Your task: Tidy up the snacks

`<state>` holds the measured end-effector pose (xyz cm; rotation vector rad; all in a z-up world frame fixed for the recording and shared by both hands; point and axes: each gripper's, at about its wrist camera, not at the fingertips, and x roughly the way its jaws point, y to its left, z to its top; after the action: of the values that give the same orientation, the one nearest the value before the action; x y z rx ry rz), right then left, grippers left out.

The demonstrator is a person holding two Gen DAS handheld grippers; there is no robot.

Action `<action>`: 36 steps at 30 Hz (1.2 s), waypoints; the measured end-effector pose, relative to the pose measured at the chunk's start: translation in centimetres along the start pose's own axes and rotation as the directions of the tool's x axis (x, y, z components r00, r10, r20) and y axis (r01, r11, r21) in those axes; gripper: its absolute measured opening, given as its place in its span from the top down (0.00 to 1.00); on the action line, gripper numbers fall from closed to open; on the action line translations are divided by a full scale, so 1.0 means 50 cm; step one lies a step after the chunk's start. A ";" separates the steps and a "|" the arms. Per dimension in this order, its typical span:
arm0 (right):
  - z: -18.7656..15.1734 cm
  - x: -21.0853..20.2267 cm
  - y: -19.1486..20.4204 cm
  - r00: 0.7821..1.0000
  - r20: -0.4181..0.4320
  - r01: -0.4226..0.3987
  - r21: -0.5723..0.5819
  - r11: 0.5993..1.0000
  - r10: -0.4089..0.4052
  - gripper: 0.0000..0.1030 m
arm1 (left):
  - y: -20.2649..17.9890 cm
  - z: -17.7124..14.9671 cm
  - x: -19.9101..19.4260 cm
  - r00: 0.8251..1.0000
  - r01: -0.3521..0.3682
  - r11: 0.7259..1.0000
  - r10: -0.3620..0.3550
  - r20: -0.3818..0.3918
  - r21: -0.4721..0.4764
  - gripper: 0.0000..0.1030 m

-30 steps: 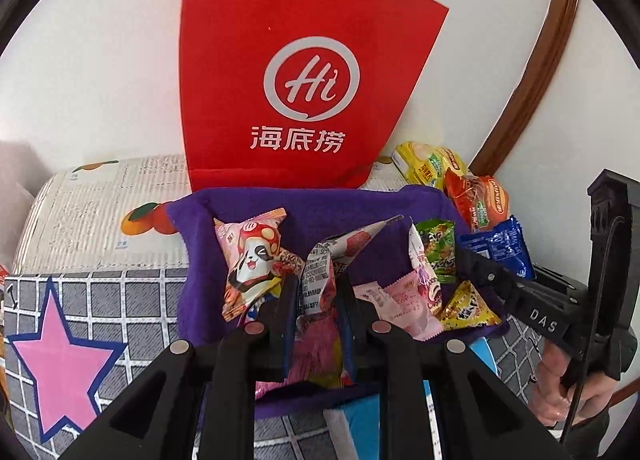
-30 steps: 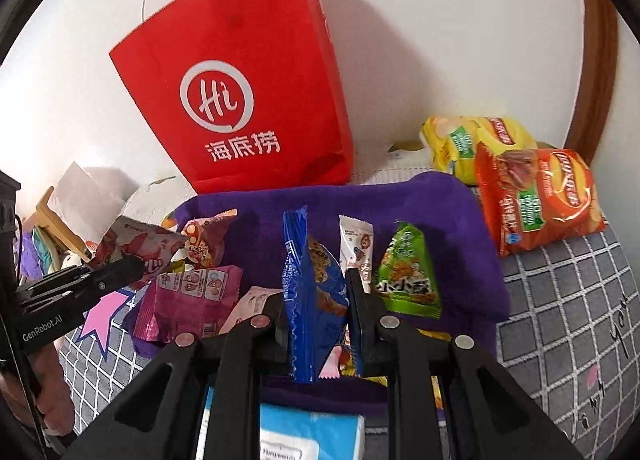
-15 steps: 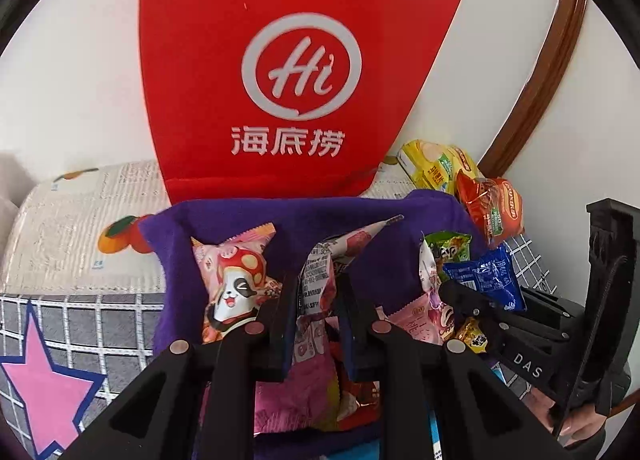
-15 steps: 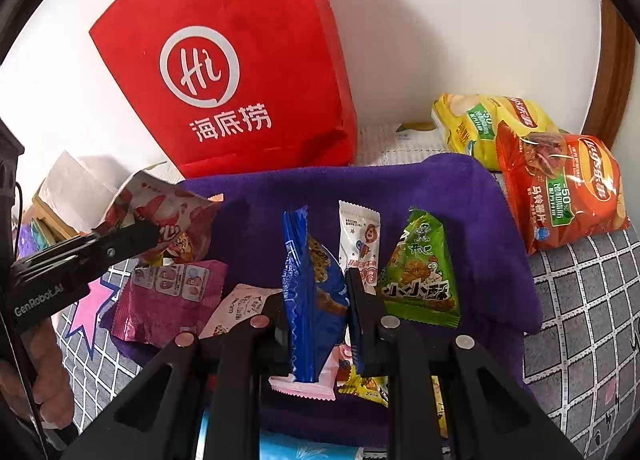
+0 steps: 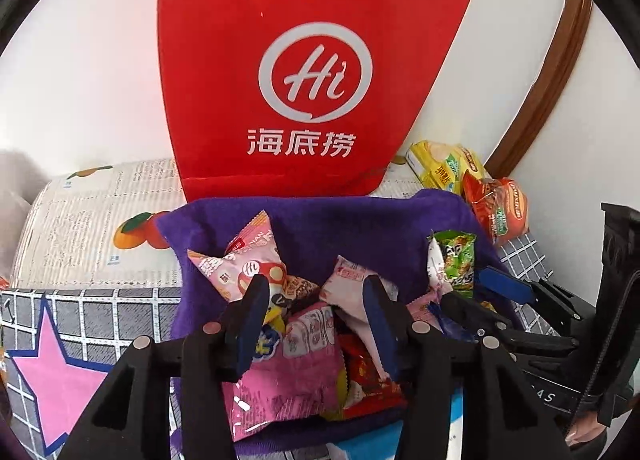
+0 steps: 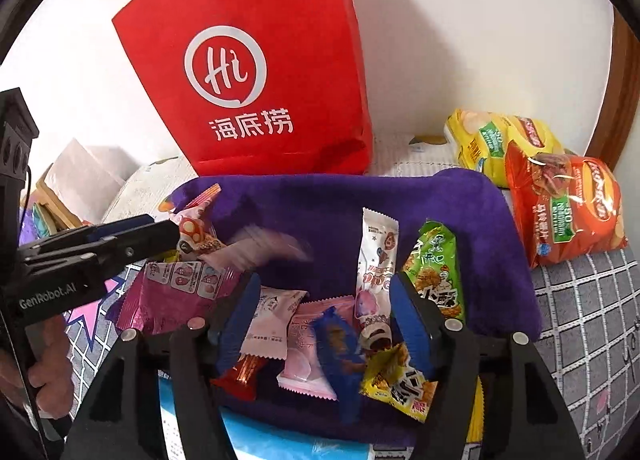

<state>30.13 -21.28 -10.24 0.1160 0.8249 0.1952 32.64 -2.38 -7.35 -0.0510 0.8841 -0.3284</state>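
I have both grippers hanging over the purple cloth (image 6: 460, 196), which lies on the grid-patterned cover (image 6: 592, 300) and carries the pile of small snack packets. My left gripper (image 5: 316, 300) is released, jaws spread wide with nothing between them; under it lie the magenta packet (image 5: 296, 376), a pale pink packet (image 5: 352, 280) just beyond the right finger, and the mushroom-print packet (image 5: 248, 264) at the far left of the cloth. My right gripper (image 6: 324, 300) is released as well, fingers wide apart, and the blue packet (image 6: 336, 348) sits loose between them among a white-and-pink packet (image 6: 272, 320), a pink packet (image 6: 308, 356) and a yellow packet (image 6: 400, 380) at the near edge. A long white stick packet (image 6: 376, 260) and a green packet (image 6: 436, 264) lie side by side toward the right of the cloth. Something pale is blurred (image 6: 272, 244) above the cloth in the right wrist view; I cannot tell what it is. The red paper bag (image 6: 256, 68) stands upright against the wall at the far edge of the cloth. To the far right, off the cloth, a yellow chip bag (image 6: 492, 144) lies with an orange chip bag (image 6: 564, 204) overlapping its near side.
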 end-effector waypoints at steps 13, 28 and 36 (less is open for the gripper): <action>-0.044 -0.135 0.020 0.997 0.002 0.080 0.023 0.997 -0.080 0.35 | -0.032 -0.072 -0.124 1.000 -0.003 1.000 0.003 0.023 0.003 0.44; -0.171 -0.379 0.088 0.977 0.084 0.191 0.043 0.981 -0.194 0.12 | -0.087 -0.219 -0.334 0.992 -0.060 0.998 0.057 0.114 0.024 0.03; -0.242 -0.497 0.136 0.952 0.139 0.271 0.029 0.962 -0.272 0.01 | -0.112 -0.284 -0.429 0.986 -0.063 0.997 0.058 0.158 0.032 0.02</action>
<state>3.88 -19.73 0.63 0.0238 0.6917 -0.0766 7.71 0.10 0.73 -0.0160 0.7213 -0.2797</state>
